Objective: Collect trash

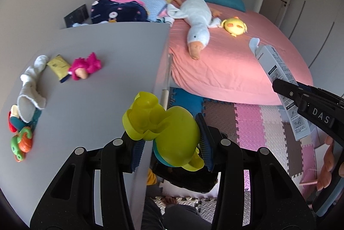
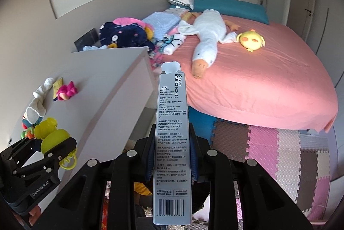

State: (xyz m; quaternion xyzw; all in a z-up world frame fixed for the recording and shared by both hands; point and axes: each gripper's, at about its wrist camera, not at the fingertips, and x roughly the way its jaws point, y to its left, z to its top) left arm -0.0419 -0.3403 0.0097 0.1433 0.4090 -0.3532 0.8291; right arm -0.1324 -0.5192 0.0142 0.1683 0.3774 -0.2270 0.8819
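Plush goose (image 1: 196, 21) on pink bed (image 1: 236, 62); foam mats (image 1: 253, 122)

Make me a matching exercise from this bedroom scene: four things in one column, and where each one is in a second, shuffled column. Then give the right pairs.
Things:
1. white carton
2. yellow-green plastic toy
3. white goose plush
4. pink doll

Places:
A. lying on the grey tabletop
B. clamped in the left gripper
C. lying on the pink bed sheet
D. clamped in the right gripper

Pairs: 1-D, 2-B, 3-C, 4-A
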